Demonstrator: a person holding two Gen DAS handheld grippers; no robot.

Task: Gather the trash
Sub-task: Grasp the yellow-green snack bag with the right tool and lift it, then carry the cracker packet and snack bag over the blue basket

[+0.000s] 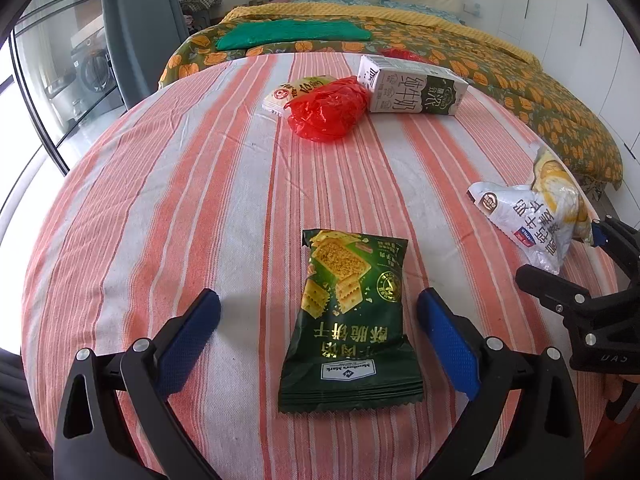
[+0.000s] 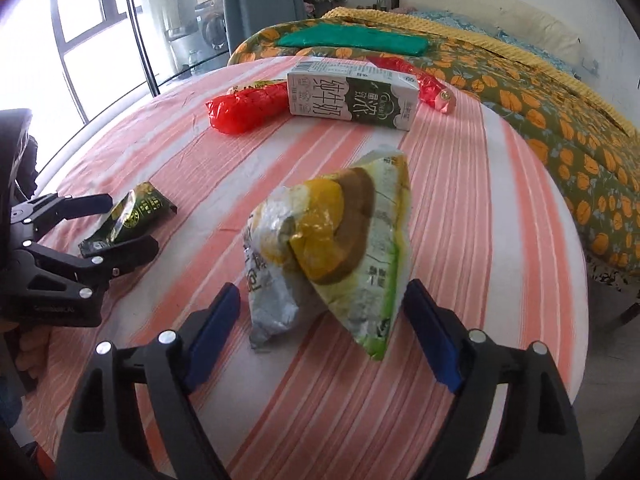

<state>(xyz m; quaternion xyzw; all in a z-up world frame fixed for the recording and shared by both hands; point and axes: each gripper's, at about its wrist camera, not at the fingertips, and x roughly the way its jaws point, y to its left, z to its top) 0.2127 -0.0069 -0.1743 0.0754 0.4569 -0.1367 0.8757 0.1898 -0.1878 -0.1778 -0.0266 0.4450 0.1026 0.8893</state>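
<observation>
Right wrist view: right tongs (image 2: pixel 320 328) gape around crumpled snack bag (image 2: pixel 336 248), gripping nothing; centre, then pinch its bulk. Left tongs (image 1: pixel 320 340) gape empty over green cracker packet (image 1: pixel 352 320).

A striped orange-and-white tablecloth (image 1: pixel 180 184) is covering the round table, its stripes running away toward a bed (image 2: pixel 560 128) that is standing just beyond the far edge. An olive bedspread patterned with orange fruit is lying over the bed, and 1 folded green cloth (image 1: pixel 292 34) is resting on top of it near the foot. A washing machine (image 1: pixel 94 68) is showing behind glass panels at the left, beside a grey-blue curtain (image 2: pixel 260 0).
</observation>
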